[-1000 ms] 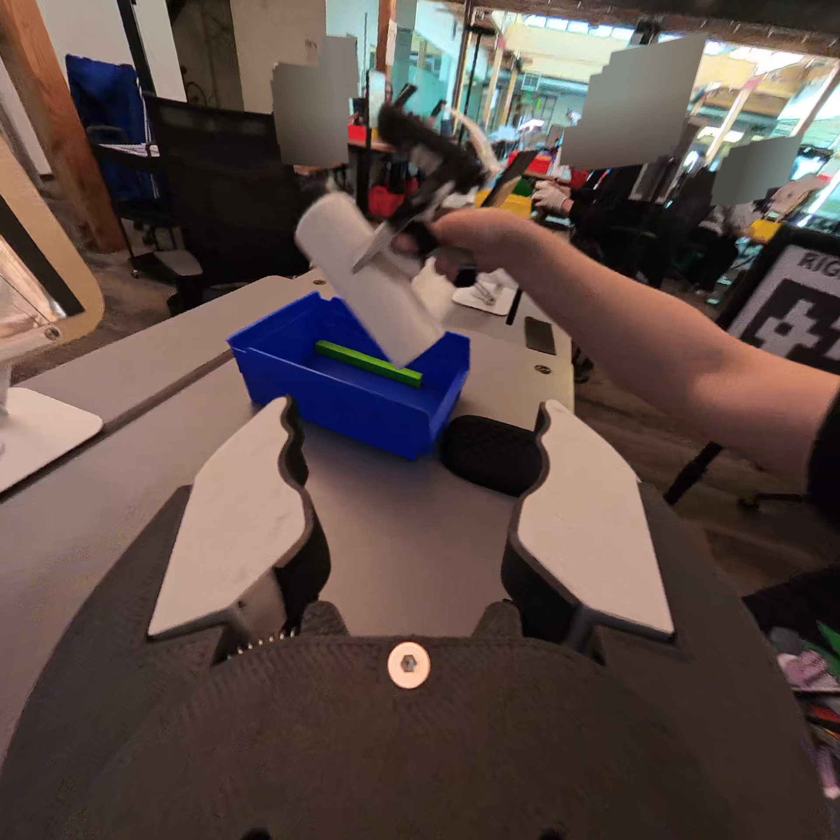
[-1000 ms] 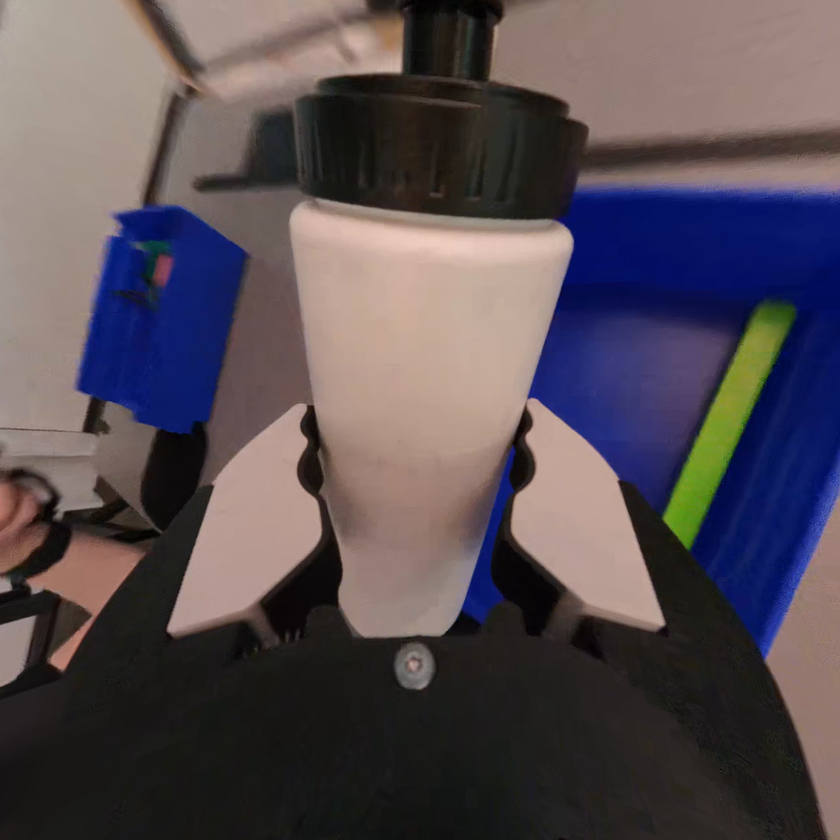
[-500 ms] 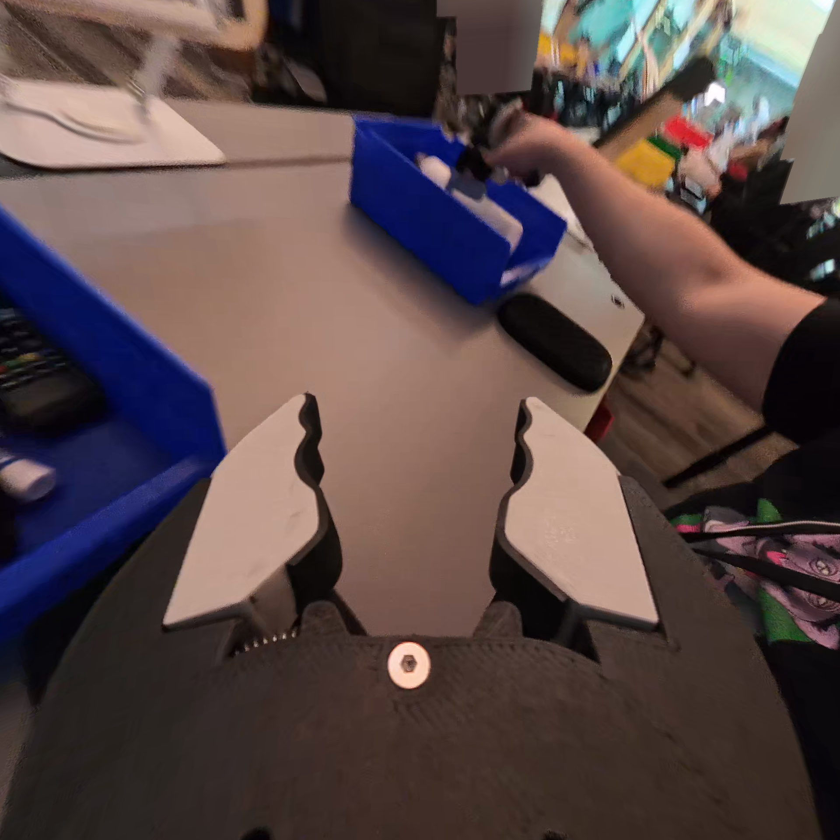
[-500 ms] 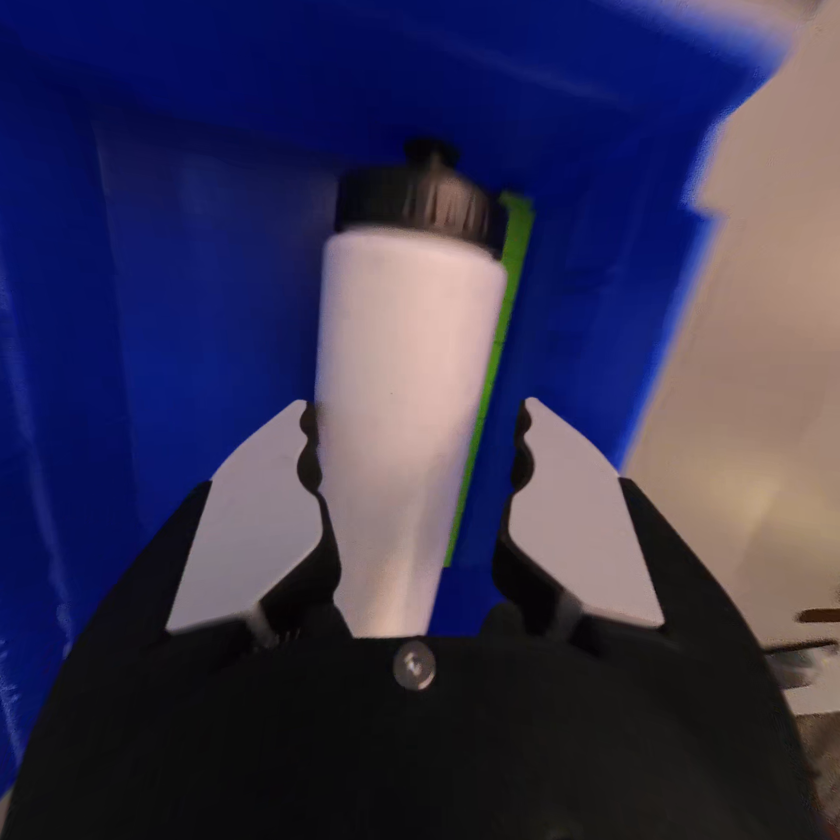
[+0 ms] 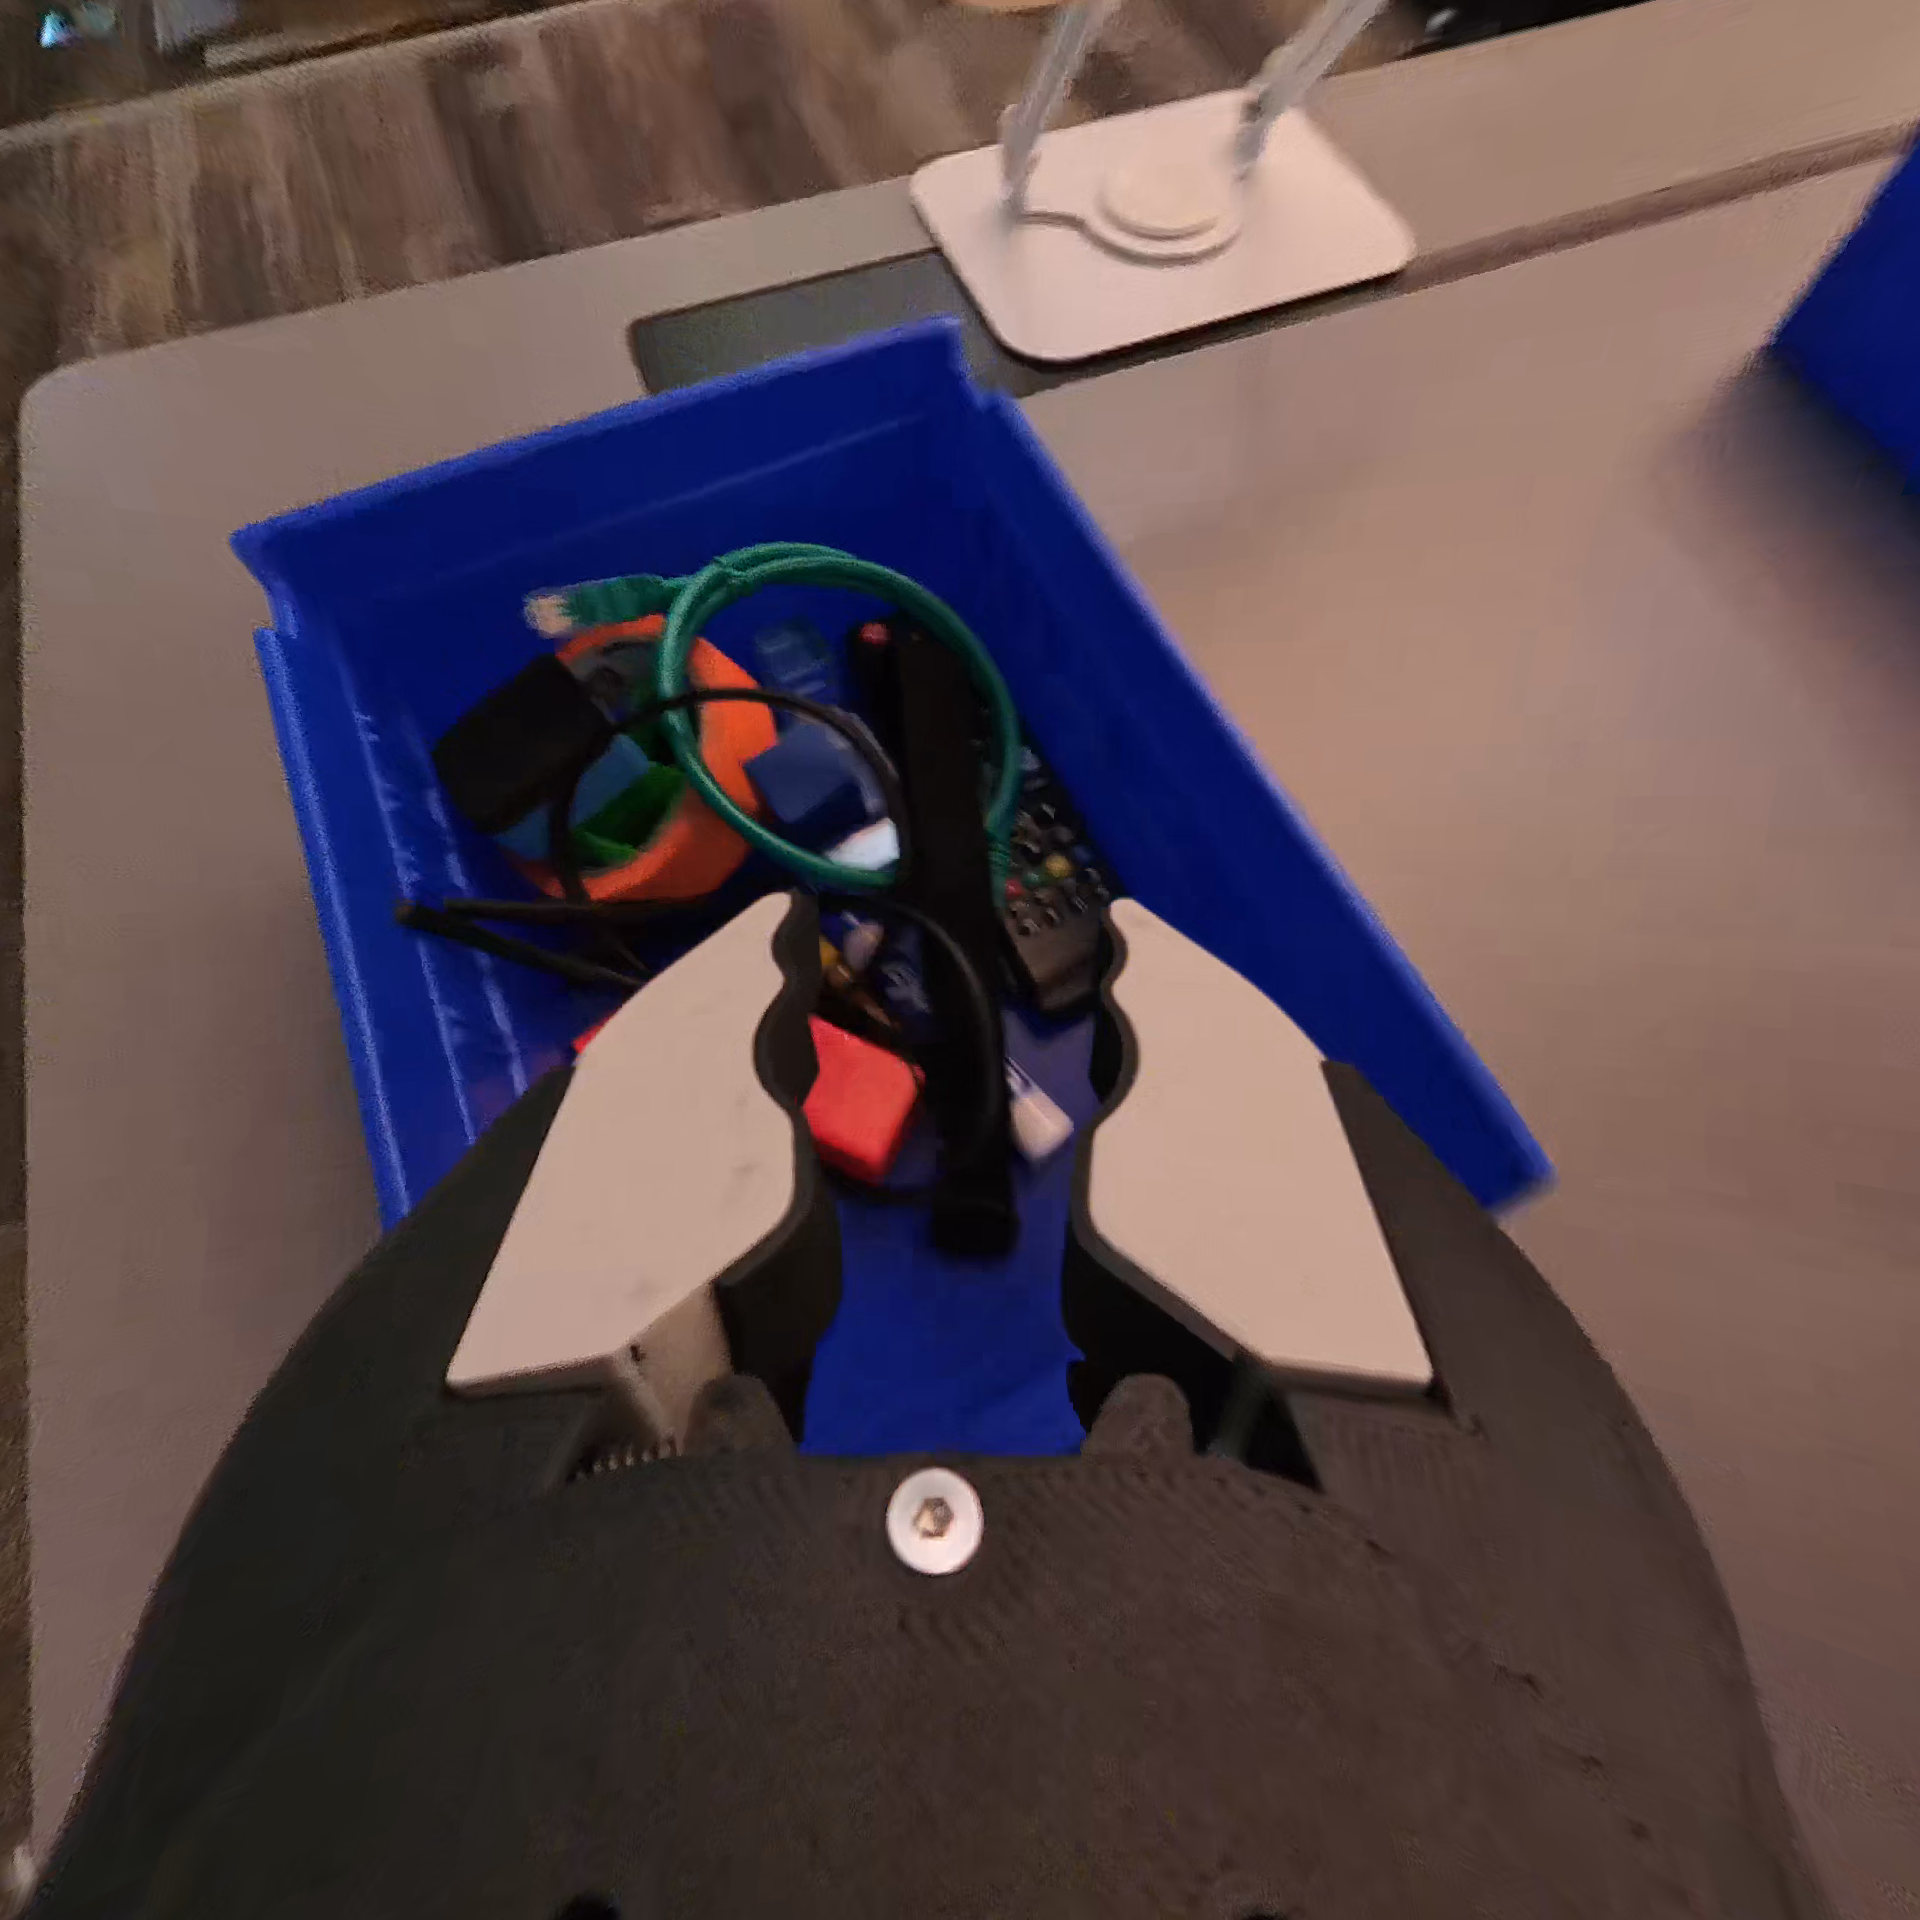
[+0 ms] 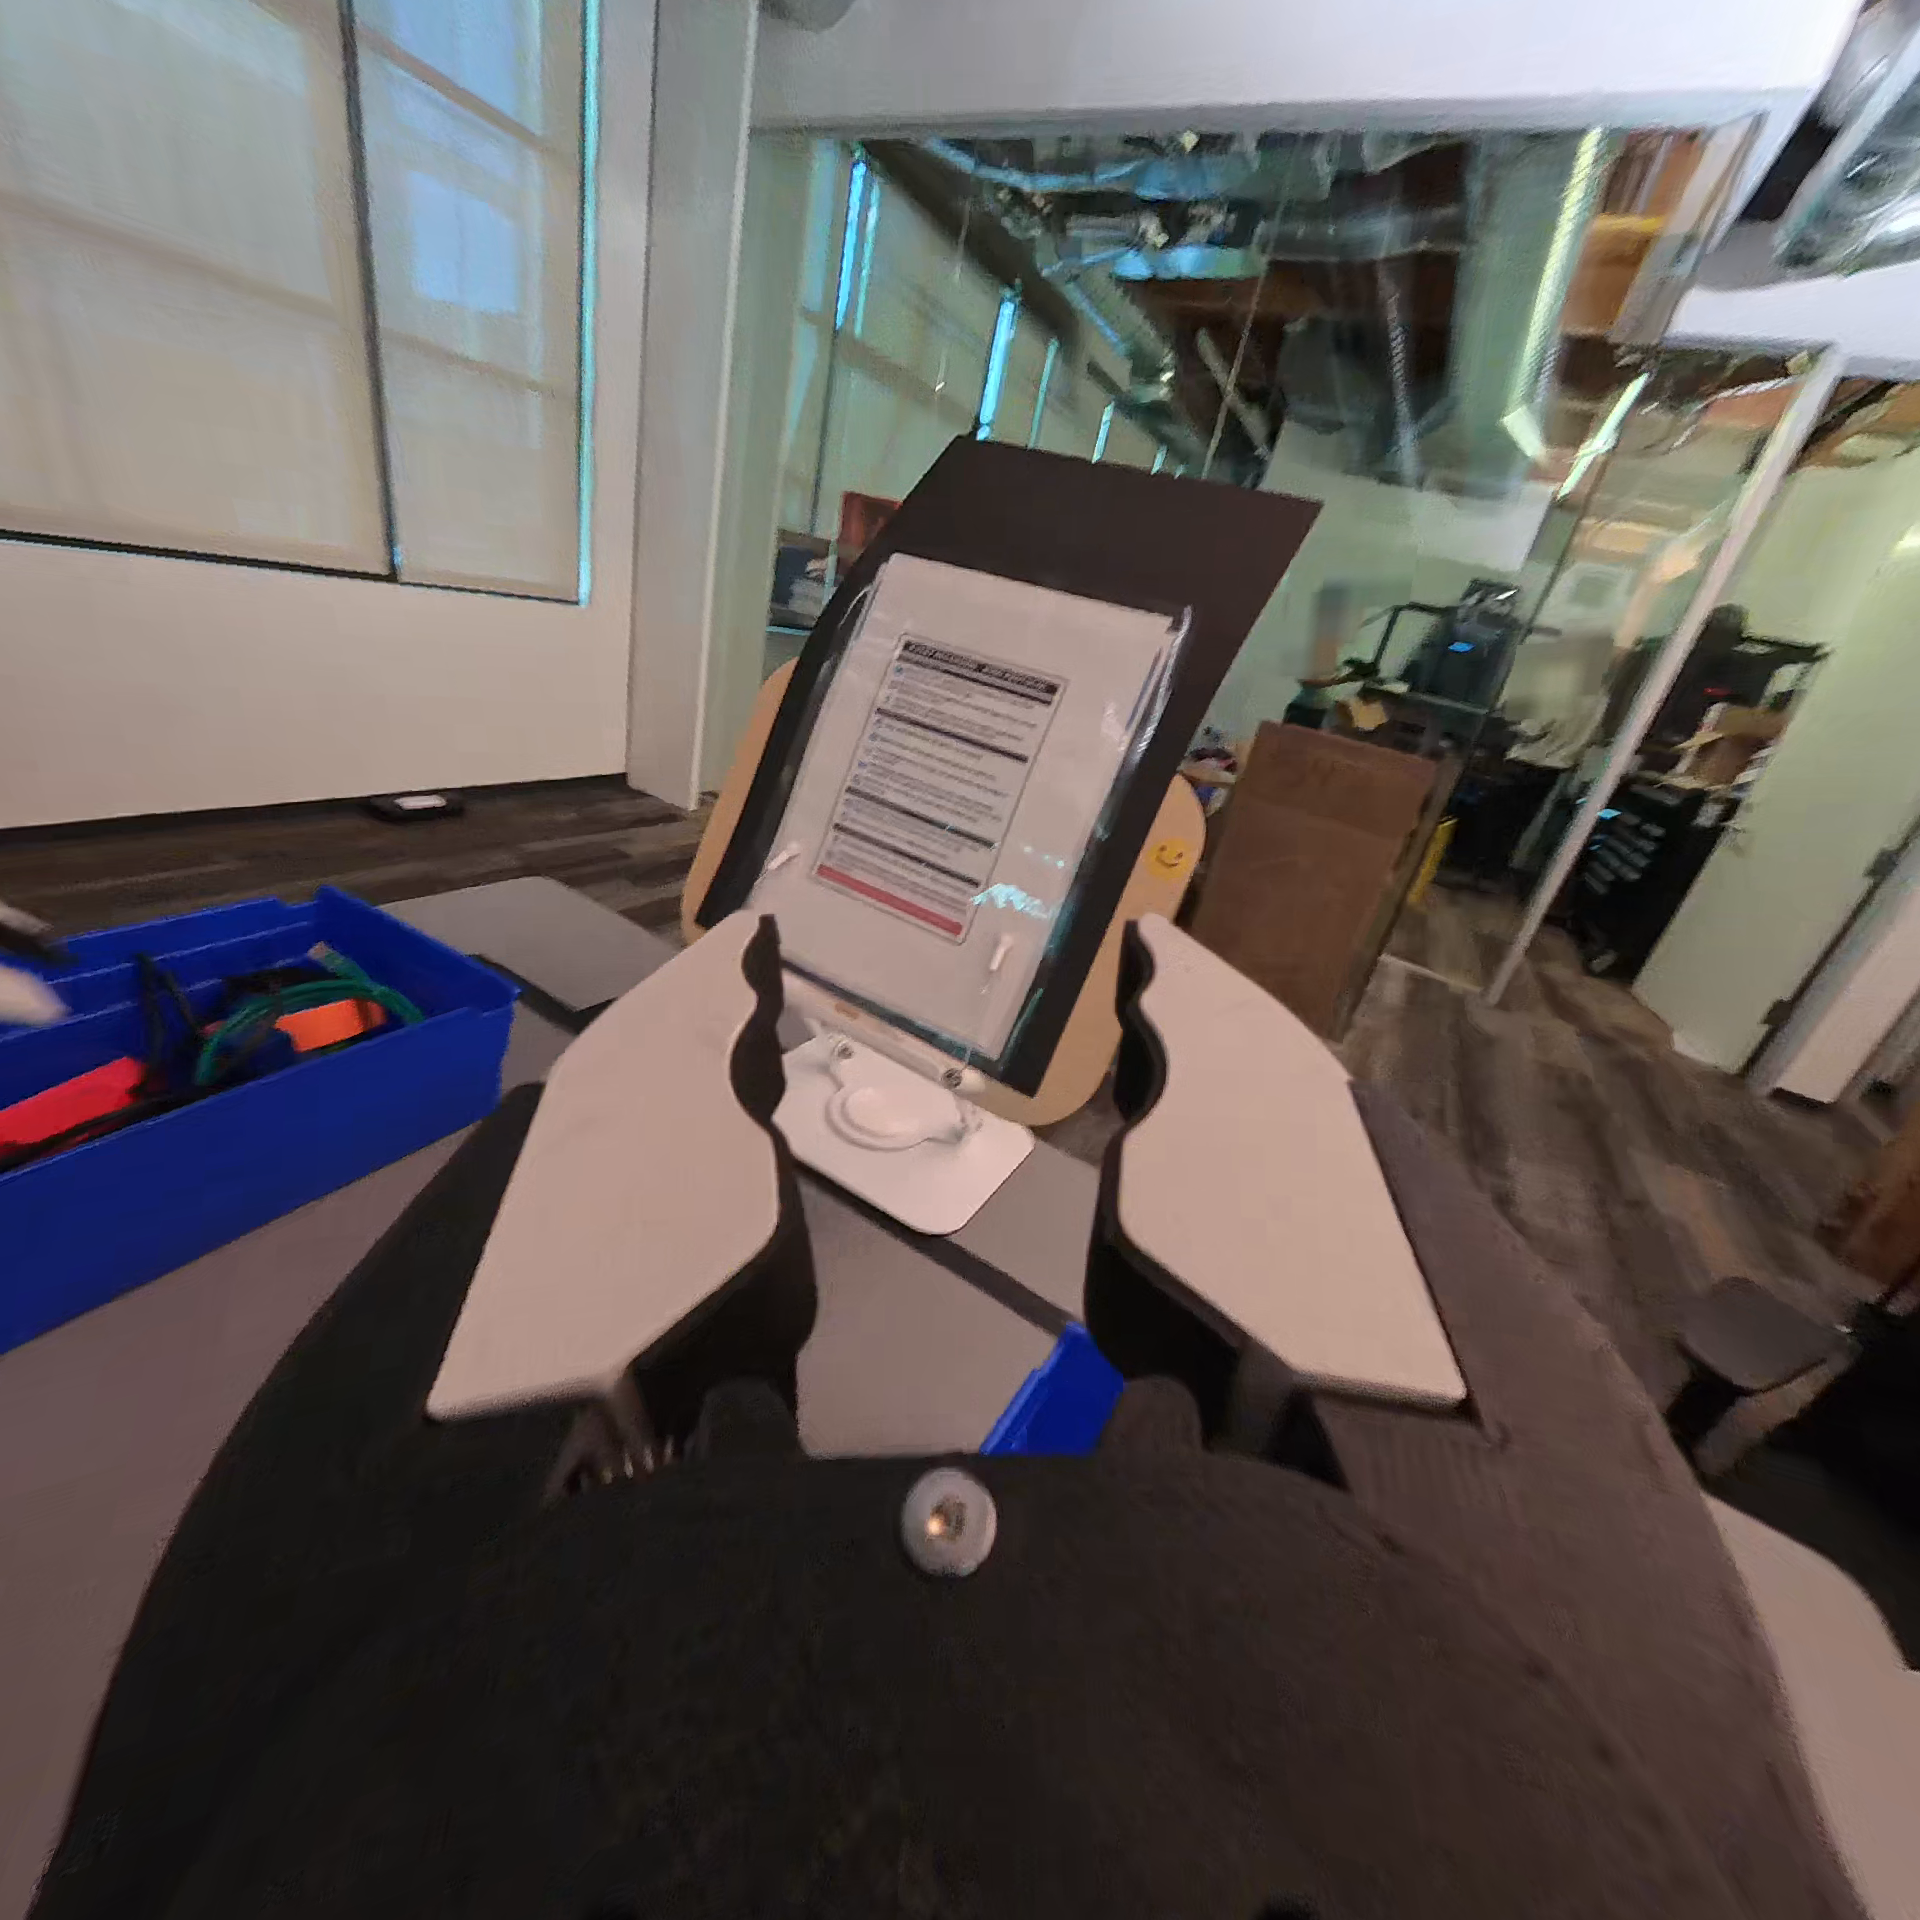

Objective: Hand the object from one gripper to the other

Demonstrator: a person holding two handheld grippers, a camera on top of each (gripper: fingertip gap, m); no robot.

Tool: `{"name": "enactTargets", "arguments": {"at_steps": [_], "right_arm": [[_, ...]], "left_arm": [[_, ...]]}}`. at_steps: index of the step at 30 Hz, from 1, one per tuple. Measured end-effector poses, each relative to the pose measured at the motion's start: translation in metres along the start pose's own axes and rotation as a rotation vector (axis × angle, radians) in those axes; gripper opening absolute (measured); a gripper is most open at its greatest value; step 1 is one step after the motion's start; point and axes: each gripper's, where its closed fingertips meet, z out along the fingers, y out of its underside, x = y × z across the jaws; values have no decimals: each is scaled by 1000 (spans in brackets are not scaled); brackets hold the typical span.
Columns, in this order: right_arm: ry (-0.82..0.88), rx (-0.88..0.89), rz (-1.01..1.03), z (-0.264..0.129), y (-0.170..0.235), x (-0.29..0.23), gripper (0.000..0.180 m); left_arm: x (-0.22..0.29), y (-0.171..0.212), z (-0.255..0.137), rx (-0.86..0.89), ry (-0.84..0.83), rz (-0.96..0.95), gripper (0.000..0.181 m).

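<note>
My left gripper (image 5: pixel 951 925) is open and empty, hovering over a blue bin (image 5: pixel 1195 748) full of mixed items: an orange tape roll (image 5: pixel 717 831), a green cable loop (image 5: pixel 831 707), a black strap (image 5: pixel 951 883), a red block (image 5: pixel 862 1107), a remote (image 5: pixel 1049 894). My right gripper (image 6: pixel 940 951) is open and empty, raised above the grey table (image 6: pixel 904 1340) and pointing at a document stand (image 6: pixel 966 769). The same bin shows at the left of the right wrist view (image 6: pixel 208 1153). The white bottle is not in view now.
A second blue bin shows only as a corner (image 5: pixel 1860 322) at the right edge and under my right gripper (image 6: pixel 1049 1392). The stand's white base (image 5: pixel 1164 229) sits at the table's far side. A cardboard box (image 6: pixel 1320 873) stands on the floor beyond. Tip to tip, the grippers are about 50 cm apart. The black strap (image 5: pixel 951 883) is about 9 cm from my left fingertips and 50 cm from my right. The remote (image 5: pixel 1049 894) lies some 12 cm from my left tips, 50 cm from my right tips.
My right gripper let go of the white bottle into the right bin and lifted away, open. My left gripper swung left and now hangs over the cluttered bin.
</note>
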Motion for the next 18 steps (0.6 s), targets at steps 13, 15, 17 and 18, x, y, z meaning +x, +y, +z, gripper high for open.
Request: {"name": "enactTargets", "arguments": {"at_steps": [13, 15, 17, 18], "right_arm": [[-84, -39, 152, -9, 26, 28, 56], [-113, -17, 172, -9, 22, 23, 56], [-141, -5, 177, -7, 20, 17, 55], [-140, 3, 166, -4, 20, 15, 55]], "left_arm": [[-28, 3, 89, -293, -207, -157, 23], [-20, -8, 80, -239, -146, -215, 6], [-16, -18, 69, -199, -103, -251, 5], [-16, -23, 62, -175, -90, -254, 4]]}}
